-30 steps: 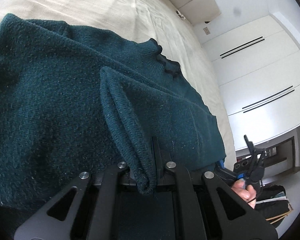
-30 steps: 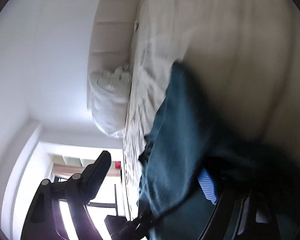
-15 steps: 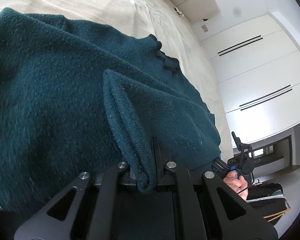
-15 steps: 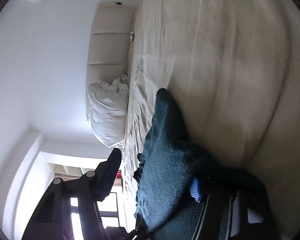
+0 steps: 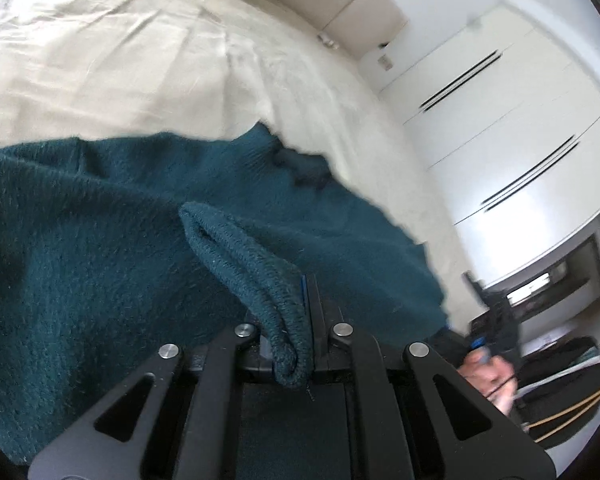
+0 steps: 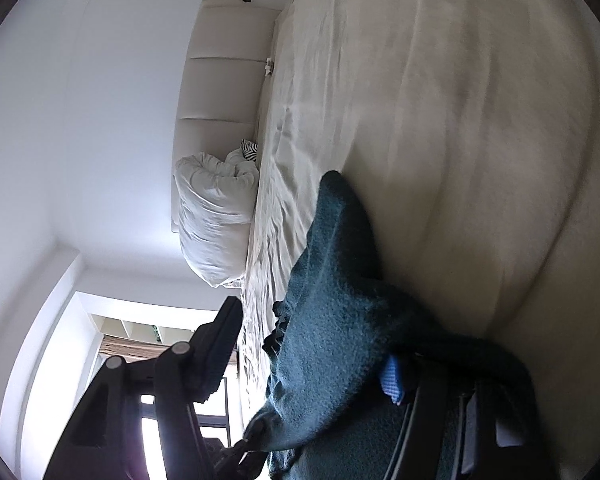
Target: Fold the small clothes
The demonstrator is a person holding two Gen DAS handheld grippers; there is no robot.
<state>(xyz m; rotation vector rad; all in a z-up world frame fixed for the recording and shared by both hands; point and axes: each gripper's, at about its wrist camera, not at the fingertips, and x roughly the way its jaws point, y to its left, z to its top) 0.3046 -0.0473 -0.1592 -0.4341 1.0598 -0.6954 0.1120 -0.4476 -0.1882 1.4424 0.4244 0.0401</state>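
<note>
A big bed (image 5: 140, 60) is covered in a wrinkled cream sheet, with a padded headboard (image 6: 224, 92) behind. White wardrobe doors (image 5: 512, 120) are seen alongside, and a bunched duvet (image 6: 216, 216) is piled up.

Sweater (image 5: 100, 248) lies on bed (image 5: 140, 60), folded edge pinched between left gripper (image 5: 296, 320) jaws. Pillow (image 6: 216, 216) at head of bed against headboard (image 6: 224, 80). Wardrobe (image 5: 500, 112) beyond bed's far side. Right gripper (image 6: 312, 364) at sweater's opposite edge.

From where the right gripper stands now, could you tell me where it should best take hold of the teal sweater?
Grip the teal sweater at its free edge near the right gripper, coming in level along the bed; that edge lies between the spread fingers.
</note>
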